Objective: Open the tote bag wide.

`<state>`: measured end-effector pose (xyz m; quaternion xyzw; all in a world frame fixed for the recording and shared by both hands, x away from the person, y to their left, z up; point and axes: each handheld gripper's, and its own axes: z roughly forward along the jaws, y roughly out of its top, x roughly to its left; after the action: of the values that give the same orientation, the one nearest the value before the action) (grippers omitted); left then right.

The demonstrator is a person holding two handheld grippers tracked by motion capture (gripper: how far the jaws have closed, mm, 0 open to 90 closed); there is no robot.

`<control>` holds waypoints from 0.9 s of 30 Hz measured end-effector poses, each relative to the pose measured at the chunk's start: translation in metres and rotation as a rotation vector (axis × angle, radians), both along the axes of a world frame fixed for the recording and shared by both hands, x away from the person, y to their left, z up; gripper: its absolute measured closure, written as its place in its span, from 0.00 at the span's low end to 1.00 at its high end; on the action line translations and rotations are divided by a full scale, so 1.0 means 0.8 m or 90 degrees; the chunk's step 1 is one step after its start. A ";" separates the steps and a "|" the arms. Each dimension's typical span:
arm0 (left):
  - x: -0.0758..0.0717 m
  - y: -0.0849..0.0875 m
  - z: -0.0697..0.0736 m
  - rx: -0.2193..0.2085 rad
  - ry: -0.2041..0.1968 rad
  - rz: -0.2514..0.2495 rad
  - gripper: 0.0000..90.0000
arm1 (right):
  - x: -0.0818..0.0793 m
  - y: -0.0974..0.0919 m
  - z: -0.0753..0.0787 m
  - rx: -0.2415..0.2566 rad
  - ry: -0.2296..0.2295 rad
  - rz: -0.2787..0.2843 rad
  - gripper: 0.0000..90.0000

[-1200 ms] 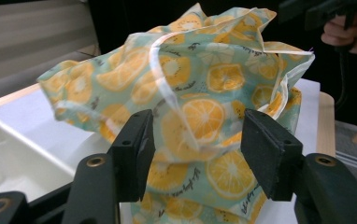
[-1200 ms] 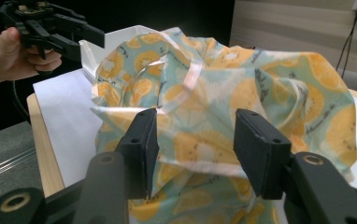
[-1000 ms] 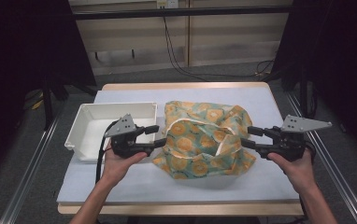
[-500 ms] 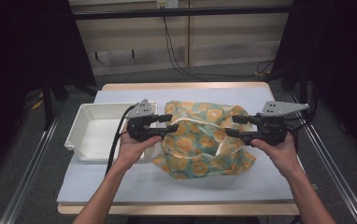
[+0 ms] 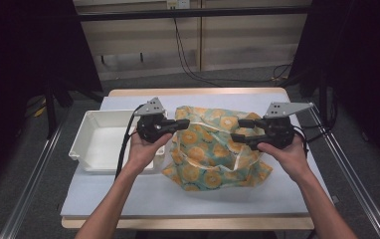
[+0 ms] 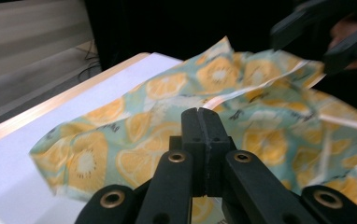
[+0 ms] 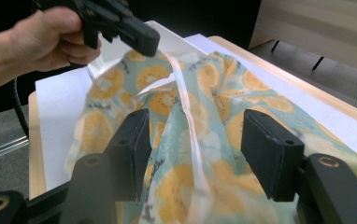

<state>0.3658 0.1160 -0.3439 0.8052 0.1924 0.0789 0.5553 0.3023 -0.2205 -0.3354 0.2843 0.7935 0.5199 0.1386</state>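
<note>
We worked lemon-print cloth bag (image 5: 213, 149), crumpled mid-counter (image 5: 128, 196) beside white bin (image 5: 98, 142). Left gripper (image 6: 200, 119) fingers had just closed, pressed together at bag's left edge; cloth between them unclear. Right gripper (image 7: 193, 154) fingers stood apart, straddling fabric, not pinching. Risk judged: thin fold slips free, bag sags when lifted.

even overhead light on the table (image 5: 128, 199), dark surrounds at both sides. soft shadows beneath the cloth (image 5: 213, 149). no glare. left gripper view: far jaws top right blurred. right gripper view: near jaws and lower cloth soft, out of focus.
</note>
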 end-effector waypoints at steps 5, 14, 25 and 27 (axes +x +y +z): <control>-0.003 -0.005 0.044 -0.031 -0.021 -0.014 1.00 | 0.012 0.016 0.007 -0.013 0.004 0.016 0.47; -0.028 -0.010 0.080 -0.069 -0.051 -0.045 1.00 | 0.022 0.042 0.011 -0.032 0.018 0.057 0.53; -0.027 -0.009 0.067 -0.063 -0.047 -0.059 0.75 | 0.001 0.042 0.020 0.003 0.025 0.115 1.00; -0.030 -0.013 0.067 -0.070 -0.052 -0.077 0.63 | -0.006 0.044 0.020 0.003 0.025 0.130 1.00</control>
<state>0.3416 0.1059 -0.2901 0.7797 0.1249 0.0670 0.6099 0.2977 -0.1851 -0.3195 0.2128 0.8196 0.5276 0.0687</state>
